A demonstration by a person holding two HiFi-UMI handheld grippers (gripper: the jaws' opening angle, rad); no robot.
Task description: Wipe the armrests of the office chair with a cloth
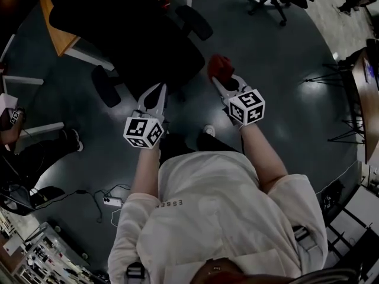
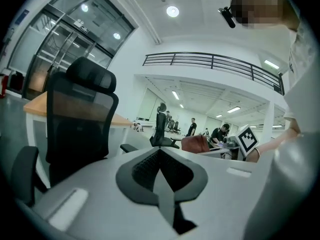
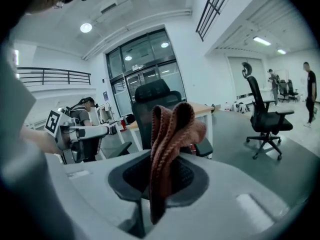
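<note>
Head view with both gripper views, set out as question and answer

Student: Where is the cloth (image 1: 220, 66), and what holds it?

Tutor: The right gripper (image 1: 224, 79) pinches it. In the right gripper view the reddish knitted cloth (image 3: 169, 134) stands folded between the jaws. They press on its lower part, and the loose folds rise above them.

Student: And the left gripper (image 1: 157, 90)?

Tutor: Its jaws are pressed together with nothing between them, as the left gripper view shows. It is carried beside the right one, at the front edge of the office chair (image 1: 142, 40).

Student: Is the cloth on an armrest?

Tutor: No. In the head view it hangs in the air off the front corner of the seat. The farther armrest (image 1: 195, 21) lies beyond it, well apart. The nearer armrest (image 1: 106, 86) lies on the other side of the seat, close to the left gripper. The cloth touches neither.

Student: How far along is the task, then?

Tutor: As a judgement from these pictures, the preparation is done: the cloth is in hand and the person (image 1: 219, 218) stands at the chair. No wiping contact shows, so both armrests appear left to do. The next move calls for bringing the cloth down onto one armrest pad
</note>
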